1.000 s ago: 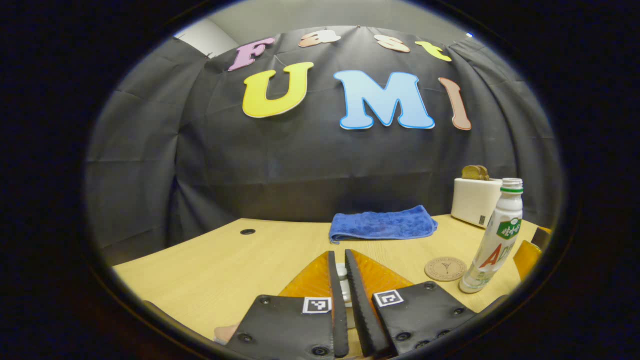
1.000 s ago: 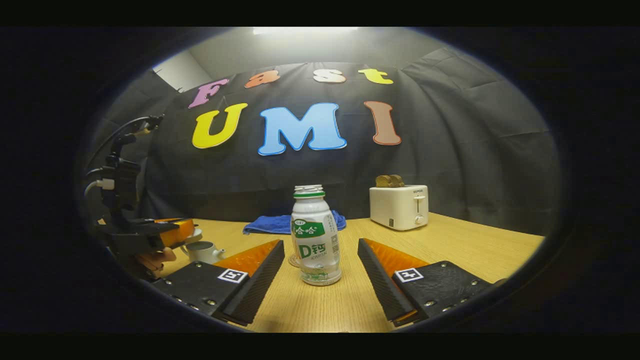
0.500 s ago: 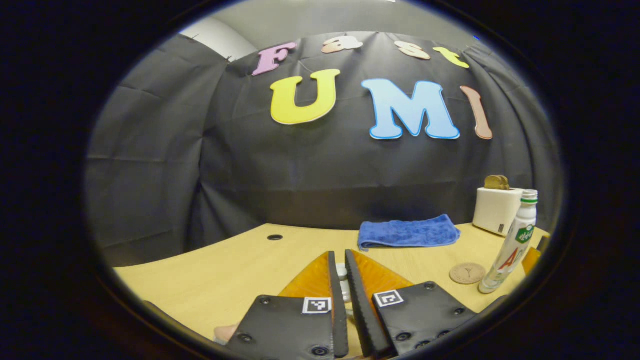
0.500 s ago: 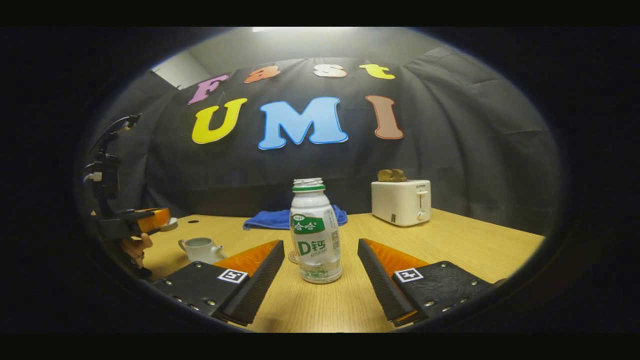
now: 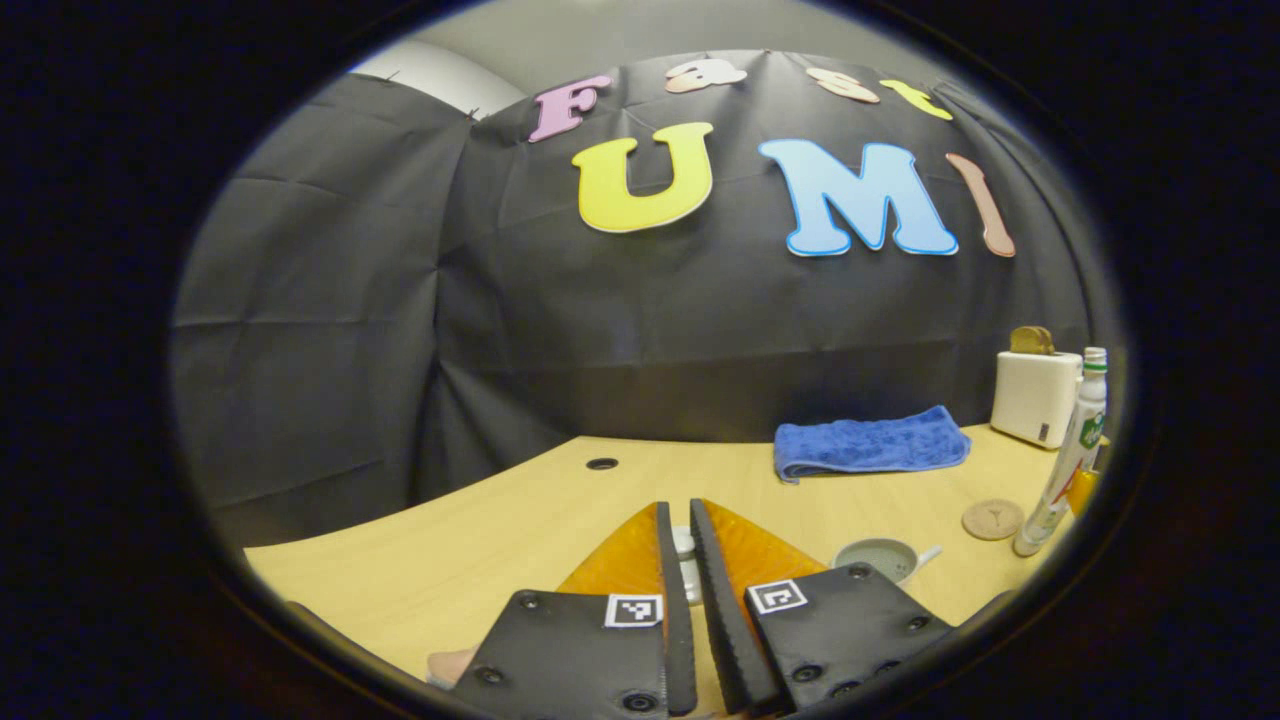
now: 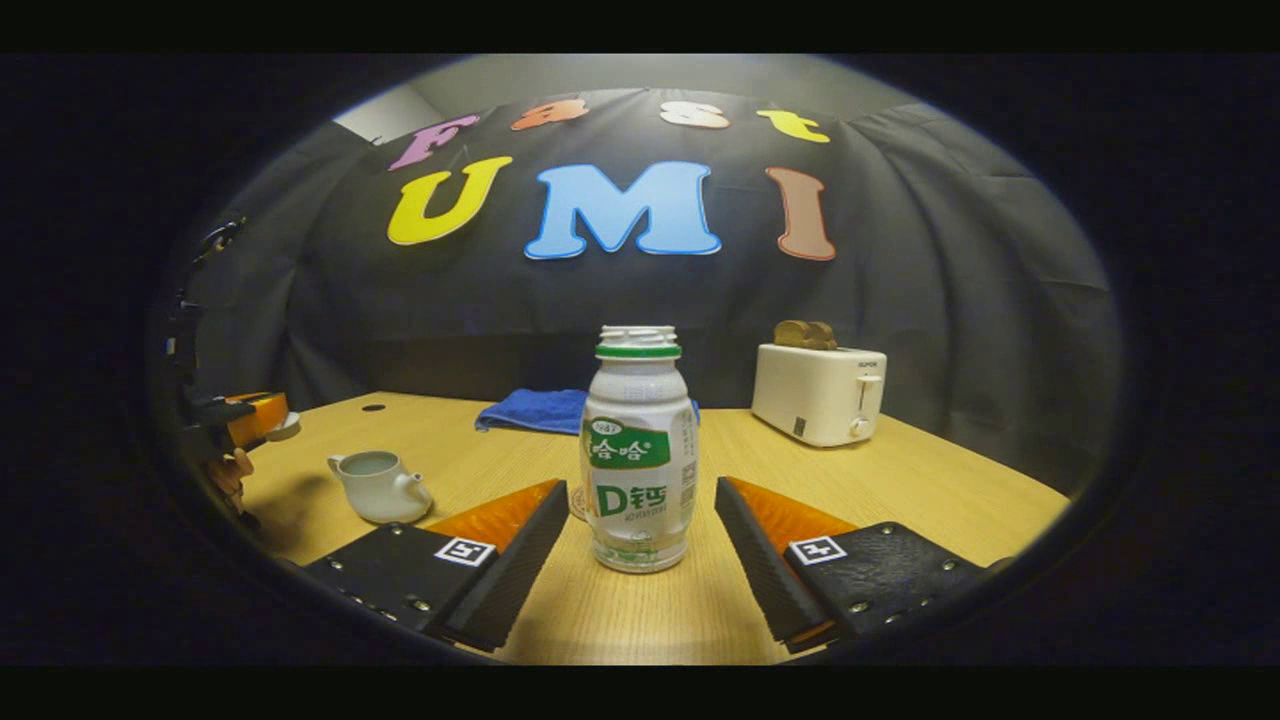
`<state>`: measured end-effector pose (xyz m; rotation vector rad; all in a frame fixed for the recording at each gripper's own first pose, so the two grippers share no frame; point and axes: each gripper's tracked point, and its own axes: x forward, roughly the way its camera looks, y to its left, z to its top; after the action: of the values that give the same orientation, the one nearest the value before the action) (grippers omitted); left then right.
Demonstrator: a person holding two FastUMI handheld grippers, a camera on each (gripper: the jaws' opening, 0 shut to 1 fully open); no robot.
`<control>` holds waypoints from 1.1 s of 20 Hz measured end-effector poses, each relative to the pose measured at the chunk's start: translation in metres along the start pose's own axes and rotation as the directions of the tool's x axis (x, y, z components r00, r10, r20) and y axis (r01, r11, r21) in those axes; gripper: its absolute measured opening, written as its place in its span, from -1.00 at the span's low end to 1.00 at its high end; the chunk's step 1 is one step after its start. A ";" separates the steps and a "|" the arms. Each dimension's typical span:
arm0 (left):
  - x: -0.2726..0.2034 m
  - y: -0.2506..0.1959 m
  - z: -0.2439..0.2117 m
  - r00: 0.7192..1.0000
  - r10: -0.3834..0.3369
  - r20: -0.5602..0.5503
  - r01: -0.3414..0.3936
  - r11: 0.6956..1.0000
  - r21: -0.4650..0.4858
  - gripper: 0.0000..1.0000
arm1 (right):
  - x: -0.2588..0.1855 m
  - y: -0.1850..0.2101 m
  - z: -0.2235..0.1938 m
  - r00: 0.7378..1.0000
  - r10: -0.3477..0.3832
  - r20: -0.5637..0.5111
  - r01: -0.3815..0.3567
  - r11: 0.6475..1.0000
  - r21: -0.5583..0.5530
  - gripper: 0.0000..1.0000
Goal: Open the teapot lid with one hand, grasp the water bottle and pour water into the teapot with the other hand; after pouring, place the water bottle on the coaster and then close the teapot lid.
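**Matt wood, glossy plastic on the booth table**

The table showed a pale, matt wood grain. The water bottle was smooth, slightly glossy white plastic with a printed label. The teapot looked like glazed ceramic, the toaster satin plastic. A blue towel appeared nubby terry cloth; the coaster seemed matt, like cork or wood.

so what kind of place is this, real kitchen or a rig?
Likely a staged recording booth, not a real kitchen: black cloth wall behind a bare wooden table, with a few props set out: toaster, blue towel, teapot, bottle.
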<state>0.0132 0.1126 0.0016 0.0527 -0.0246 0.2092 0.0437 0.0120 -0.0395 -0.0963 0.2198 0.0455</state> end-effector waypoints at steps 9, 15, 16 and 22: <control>0.001 0.013 0.000 0.999 0.036 0.009 -0.036 0.999 0.005 -0.65 | 0.031 -0.001 -0.006 0.999 -0.011 -0.053 0.010 1.000 -0.021 0.82; 0.001 0.014 -0.001 0.999 0.036 0.009 -0.037 0.999 0.009 -0.65 | 0.033 0.000 -0.007 0.999 -0.007 -0.053 0.006 1.000 -0.018 0.62; 0.001 0.014 0.000 0.999 0.037 0.008 -0.037 0.999 0.009 -0.18 | 0.032 0.001 -0.006 0.999 -0.005 -0.053 0.004 1.000 -0.020 0.59; 0.001 0.014 0.000 0.999 0.035 0.010 -0.035 0.999 0.006 -0.65 | 0.031 0.006 0.004 0.999 -0.004 -0.038 0.000 0.996 -0.093 0.59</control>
<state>0.0112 0.1261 0.0025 0.0596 -0.0353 0.2437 0.0740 0.0196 -0.0428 -0.1906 0.2558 0.0519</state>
